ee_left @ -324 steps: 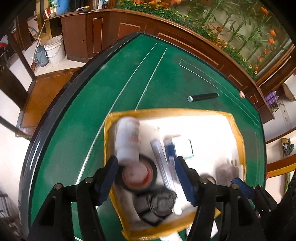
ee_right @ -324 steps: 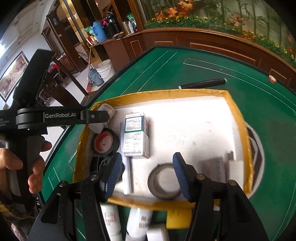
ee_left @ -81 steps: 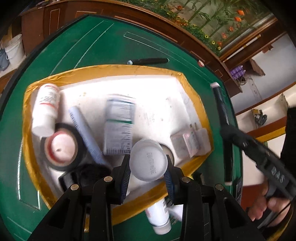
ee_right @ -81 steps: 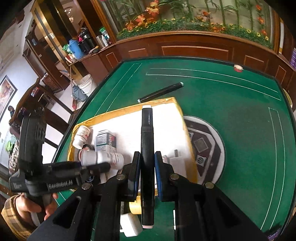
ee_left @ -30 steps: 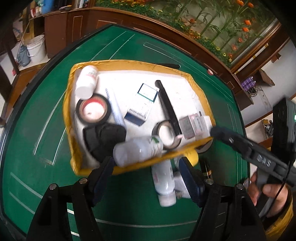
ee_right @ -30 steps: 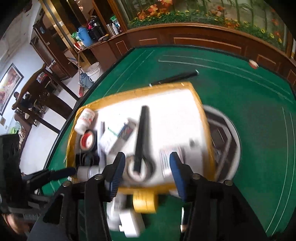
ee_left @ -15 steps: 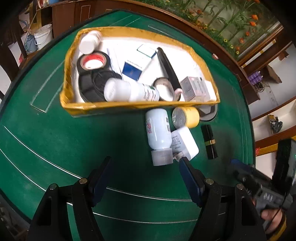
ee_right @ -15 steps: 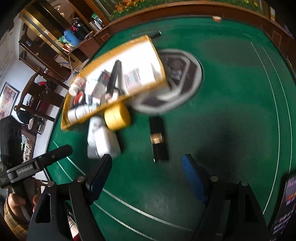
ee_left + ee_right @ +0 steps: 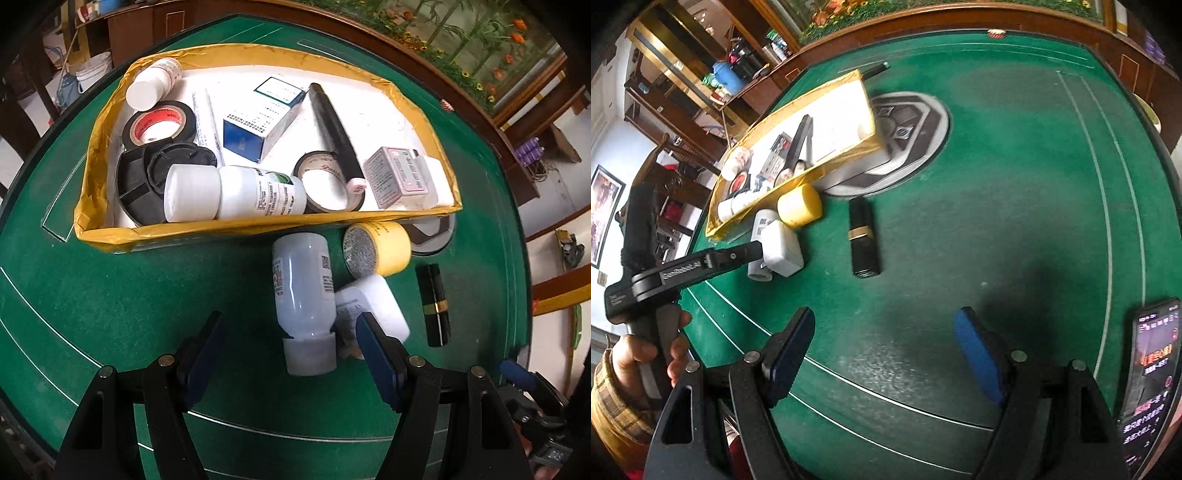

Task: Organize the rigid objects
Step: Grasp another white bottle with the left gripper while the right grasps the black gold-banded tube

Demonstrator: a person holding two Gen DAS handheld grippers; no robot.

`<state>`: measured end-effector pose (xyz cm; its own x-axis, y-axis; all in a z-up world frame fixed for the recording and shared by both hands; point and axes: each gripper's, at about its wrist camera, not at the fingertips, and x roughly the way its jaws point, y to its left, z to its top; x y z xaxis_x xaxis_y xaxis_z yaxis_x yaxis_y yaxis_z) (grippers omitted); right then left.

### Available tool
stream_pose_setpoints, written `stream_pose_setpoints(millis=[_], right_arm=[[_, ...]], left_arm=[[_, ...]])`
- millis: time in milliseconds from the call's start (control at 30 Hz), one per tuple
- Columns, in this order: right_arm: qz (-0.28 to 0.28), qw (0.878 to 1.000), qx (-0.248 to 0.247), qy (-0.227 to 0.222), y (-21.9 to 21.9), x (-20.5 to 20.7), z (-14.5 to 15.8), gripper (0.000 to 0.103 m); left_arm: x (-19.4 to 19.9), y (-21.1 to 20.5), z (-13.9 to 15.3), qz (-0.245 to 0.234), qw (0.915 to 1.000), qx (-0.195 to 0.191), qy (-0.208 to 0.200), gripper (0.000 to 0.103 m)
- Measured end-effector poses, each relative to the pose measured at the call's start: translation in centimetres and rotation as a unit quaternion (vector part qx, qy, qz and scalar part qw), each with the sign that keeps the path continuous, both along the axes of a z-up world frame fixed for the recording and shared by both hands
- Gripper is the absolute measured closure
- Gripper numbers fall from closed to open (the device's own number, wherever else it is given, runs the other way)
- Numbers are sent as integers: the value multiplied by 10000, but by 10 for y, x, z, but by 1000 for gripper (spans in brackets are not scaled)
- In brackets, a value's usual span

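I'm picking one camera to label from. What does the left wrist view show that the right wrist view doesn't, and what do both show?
Left only: the tray's contents clearly, such as the blue box and red-core tape.
Right only: the phone, the hand holding the left gripper, and the open right gripper.
Both: the tray, yellow roll, black tube and white adapter.

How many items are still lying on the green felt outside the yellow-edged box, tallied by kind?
White bottles: 1
Yellow tape rolls: 1
White chargers: 1
Black-and-gold tubes: 1
Black pens beyond the box: 1
Total: 5
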<state>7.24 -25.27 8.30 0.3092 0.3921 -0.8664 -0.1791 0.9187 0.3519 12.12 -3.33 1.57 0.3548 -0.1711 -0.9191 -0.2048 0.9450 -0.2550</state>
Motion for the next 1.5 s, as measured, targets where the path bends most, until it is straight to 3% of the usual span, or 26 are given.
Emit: stream_pose_setpoints(millis=[100, 267, 333, 467, 967, 1300, 1367, 1500], right_arm=[[-27, 10000, 7, -15, -4, 0, 1, 25], [3, 10000, 26, 6, -3, 1, 1, 25], [65, 10000, 24, 3, 1, 2, 1, 25], [199, 9998, 0, -18, 10, 4, 2, 25], [377, 9993, -1, 4, 25, 8, -1, 25], [715, 9968, -340, -134, 56, 38, -13, 25], [752, 9963, -403, -115, 61, 47, -19, 27], [745, 9957, -549, -2, 70, 65, -31, 45]], left_arm=[[3, 0, -5, 36, 9999, 84, 101, 38], [5, 1, -6, 58, 9997, 211, 86, 41], [7, -2, -7, 4, 9996, 252, 85, 54], [7, -5, -7, -65, 9995, 294, 108, 67], [0, -9, -7, -156, 9987, 469, 88, 67], [-15, -3, -7, -193, 9984, 527, 121, 67], [-19, 0, -7, -186, 9984, 523, 133, 67], [-26, 5, -7, -154, 9985, 496, 153, 66]])
